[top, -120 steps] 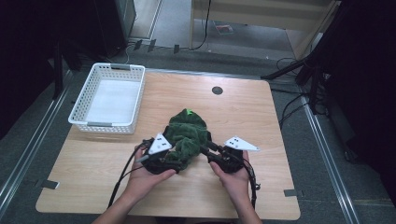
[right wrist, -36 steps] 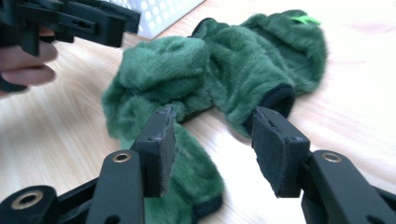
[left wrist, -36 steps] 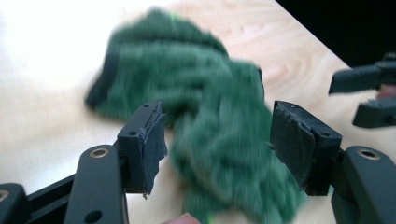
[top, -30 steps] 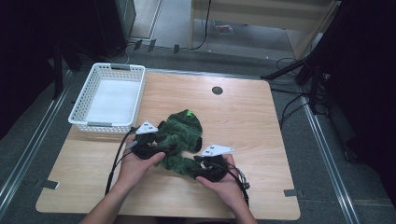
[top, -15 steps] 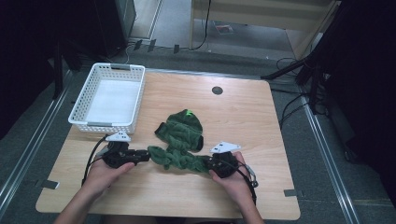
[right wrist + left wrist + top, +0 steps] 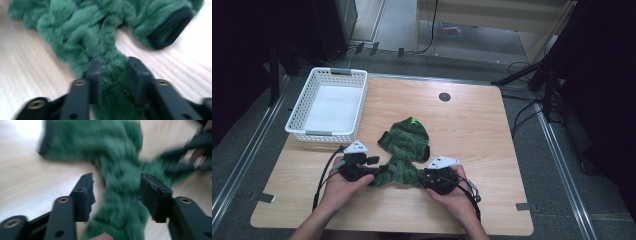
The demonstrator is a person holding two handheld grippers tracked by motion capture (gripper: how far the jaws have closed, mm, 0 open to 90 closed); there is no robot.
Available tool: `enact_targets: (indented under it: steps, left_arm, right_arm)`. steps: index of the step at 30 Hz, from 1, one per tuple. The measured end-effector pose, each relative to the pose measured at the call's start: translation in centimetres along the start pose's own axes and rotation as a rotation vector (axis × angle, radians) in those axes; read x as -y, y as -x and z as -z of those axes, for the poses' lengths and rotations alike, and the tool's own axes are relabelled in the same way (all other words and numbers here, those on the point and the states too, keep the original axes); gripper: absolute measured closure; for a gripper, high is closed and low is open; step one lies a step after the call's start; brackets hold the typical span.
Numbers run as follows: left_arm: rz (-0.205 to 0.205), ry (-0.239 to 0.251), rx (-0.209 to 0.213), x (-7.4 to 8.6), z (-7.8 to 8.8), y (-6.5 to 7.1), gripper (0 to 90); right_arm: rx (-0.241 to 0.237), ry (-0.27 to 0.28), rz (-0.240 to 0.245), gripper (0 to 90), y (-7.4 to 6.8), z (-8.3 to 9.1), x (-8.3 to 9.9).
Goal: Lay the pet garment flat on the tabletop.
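A fuzzy green garment [image 6: 404, 142] with a dark hem lies crumpled at the middle of the wooden table [image 6: 482, 135]. Its lower strip runs between my two grippers. My left gripper [image 6: 379, 170] is at the strip's left end. In the left gripper view its jaws [image 6: 115, 182] stand apart around the green cloth [image 6: 120, 157], with a gap at the left pad; they have just been opening. My right gripper [image 6: 424, 178] is at the strip's right end. Its jaws [image 6: 113, 62] flank a bunched fold of garment [image 6: 82, 27] that fills the gap, and they too have just been opening.
A white plastic basket [image 6: 302, 127] stands at the table's back left. A dark round grommet [image 6: 444, 96] sits near the far edge. Bare wood lies to the right of the garment. My right gripper [image 6: 185, 155] appears blurred in the left gripper view.
My left hand has moved right, back toward the garment, and the stretched lower strip has bunched up shorter. The right hand has stayed about where it was.
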State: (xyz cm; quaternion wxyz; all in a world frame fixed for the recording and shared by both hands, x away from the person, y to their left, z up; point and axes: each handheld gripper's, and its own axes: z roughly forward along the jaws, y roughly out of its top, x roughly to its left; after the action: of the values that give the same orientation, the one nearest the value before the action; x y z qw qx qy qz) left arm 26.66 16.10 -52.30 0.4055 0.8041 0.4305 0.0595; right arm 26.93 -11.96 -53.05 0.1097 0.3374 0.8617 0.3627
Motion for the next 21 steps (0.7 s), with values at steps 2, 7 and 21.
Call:
enact_targets:
  steps: [2, 7, 21]
  left_arm:
    - [-0.035, -0.031, 0.01, 1.0, -0.3, 0.4, 61.6]
    - [-0.134, -0.022, 0.026, 2.2, -0.9, 1.7, 74.0]
    - [0.182, 0.178, -0.239, -6.2, -2.9, -4.2, 42.6]
  right_arm:
    - [0.004, -0.024, 0.021, 79.1, 0.2, 0.3, 0.4]
    - [-0.026, -0.081, 0.042, 87.8, 1.0, 1.2, 1.2]
    - [0.022, 0.098, -0.27, 66.9, 9.5, -0.9, -7.2]
